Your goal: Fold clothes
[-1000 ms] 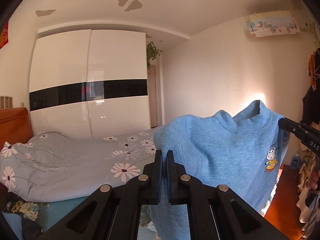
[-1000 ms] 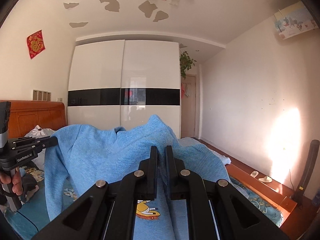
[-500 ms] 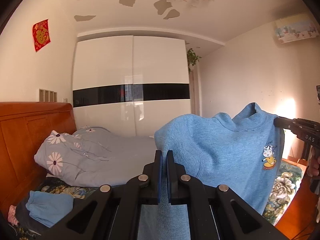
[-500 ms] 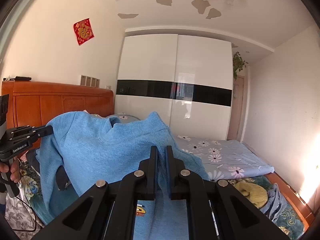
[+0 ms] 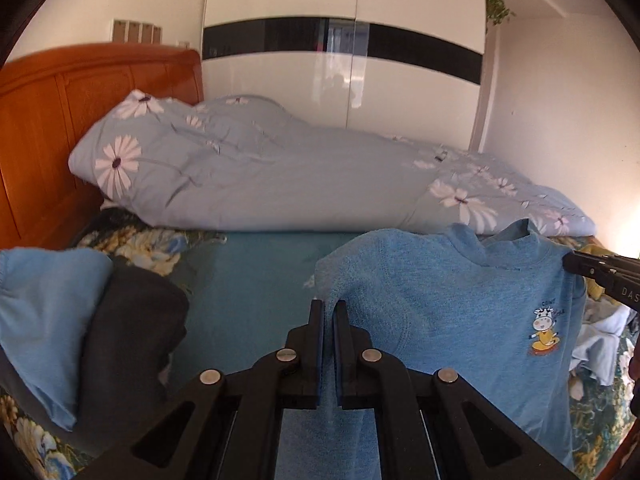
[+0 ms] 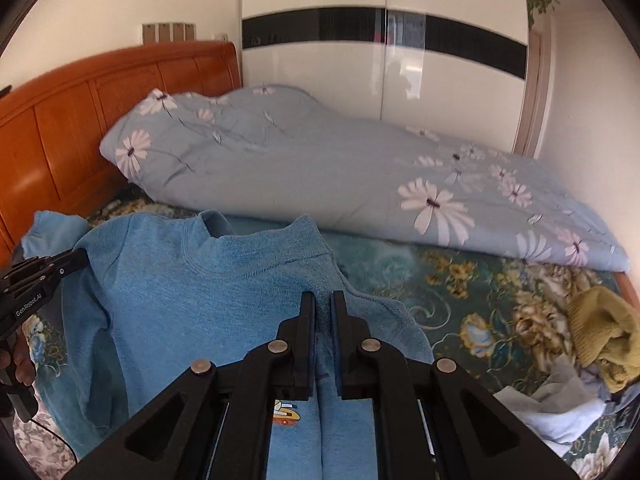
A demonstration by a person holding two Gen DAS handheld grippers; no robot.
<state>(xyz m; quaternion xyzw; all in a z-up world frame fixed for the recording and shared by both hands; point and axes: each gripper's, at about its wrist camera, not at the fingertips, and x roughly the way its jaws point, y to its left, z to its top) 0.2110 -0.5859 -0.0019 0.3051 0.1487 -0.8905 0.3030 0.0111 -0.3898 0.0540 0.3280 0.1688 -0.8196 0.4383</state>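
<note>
- Blue sweatshirt (image 5: 460, 312): hem cut off by lower edge in both views; fabric pinched inside the left gripper (image 5: 329, 312) concealed.
- Right gripper (image 6: 322, 304): chest print (image 6: 286, 414) partly covered by its body.
- Dark garment (image 5: 132, 340): type unreadable, folds shadowed.
- Yellow garment (image 6: 600, 336): bunched; kind indeterminate.
- Floral quilt (image 6: 320, 168): conceals the mattress behind.

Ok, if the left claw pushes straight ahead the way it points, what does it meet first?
Beyond the blue sweatshirt it is shut on, the left claw looks aimed over the teal sheet toward the folded floral duvet. Probably the duvet first, though depth is uncertain.
</note>
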